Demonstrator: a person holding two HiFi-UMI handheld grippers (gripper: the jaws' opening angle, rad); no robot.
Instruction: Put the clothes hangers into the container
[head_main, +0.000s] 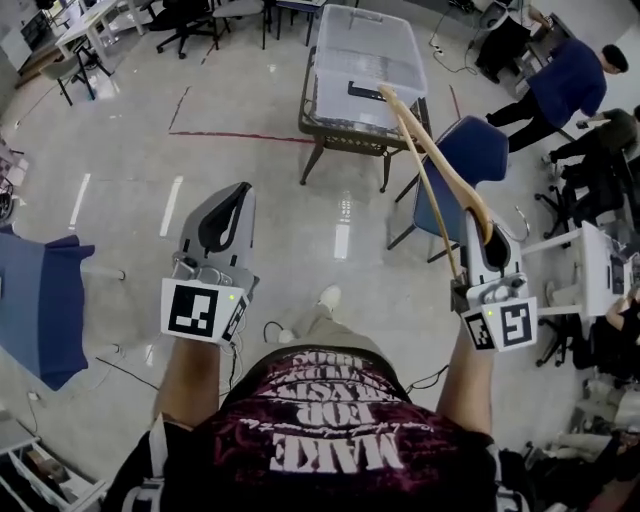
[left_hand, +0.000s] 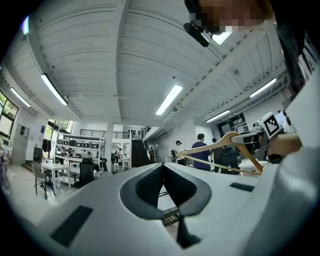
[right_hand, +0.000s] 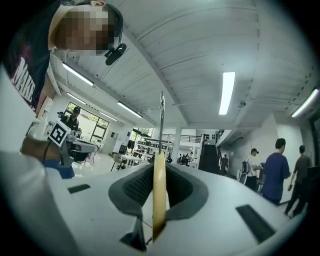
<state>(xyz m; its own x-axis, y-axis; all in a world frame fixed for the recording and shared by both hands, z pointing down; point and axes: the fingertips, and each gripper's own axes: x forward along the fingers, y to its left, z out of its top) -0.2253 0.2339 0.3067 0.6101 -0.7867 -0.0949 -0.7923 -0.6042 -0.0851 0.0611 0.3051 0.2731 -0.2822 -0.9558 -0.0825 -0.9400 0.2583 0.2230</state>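
The wooden hanger (head_main: 441, 160), pale with a thin lower bar and a metal hook, is held up in the air, its long arm slanting toward the clear plastic container (head_main: 365, 60) on the small table (head_main: 345, 140) ahead. The right gripper (head_main: 487, 240) is clamped on the hanger near its neck, the wood standing edge-on between the pads. The left gripper (head_main: 240, 195) is raised beside it, jaws together with nothing in them. A blue chair (head_main: 470, 150) stands just beside the table.

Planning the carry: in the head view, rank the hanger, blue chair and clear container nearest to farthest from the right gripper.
1. hanger, clamped by the right gripper.
2. blue chair, just beyond.
3. clear container, farthest, on table.
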